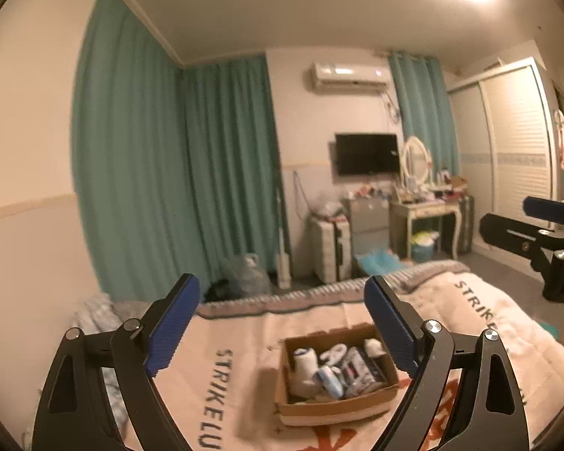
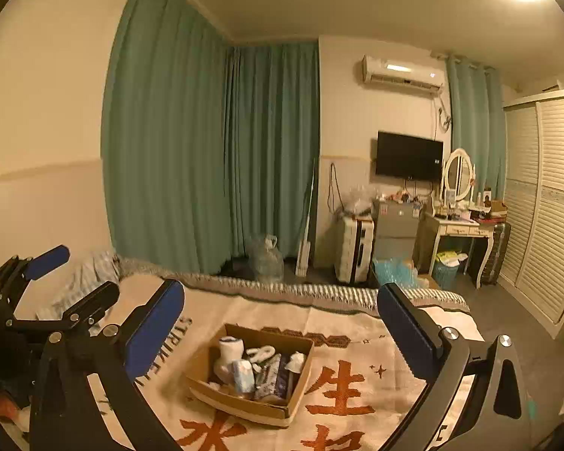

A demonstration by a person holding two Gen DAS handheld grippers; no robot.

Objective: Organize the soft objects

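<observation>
Floor-length teal fabric curtains (image 2: 210,150) cover the far corner of the room, and a tall white louvred wardrobe (image 2: 549,203) fills the right wall. Nearer the cameras, a cream woven blanket (image 2: 361,342) printed with dark lettering and orange characters is spread over the bed. A black flat television (image 2: 409,155) hangs on the far wall under a white wall-mounted air conditioner (image 2: 401,71), with a cream dressing table carrying an oval mirror (image 2: 458,221) to its right and a white hard-shell suitcase (image 2: 353,250) to its left. A clear plastic water jug (image 2: 267,259) stands on the floor at the foot of the curtains. On the blanket sits a shallow open brown cardboard box (image 1: 334,411), and the soft objects lie inside it: rolled white socks and folded patterned fabric pieces (image 1: 334,370), packed close together. The left gripper (image 1: 282,332), black-framed with blue ribbed pads, hangs above the blanket with its jaws spread wide and nothing between them, the box showing in the gap. The right gripper (image 2: 282,332), of the same build, is likewise wide apart and empty, held over the box from the other side, well above it.
</observation>
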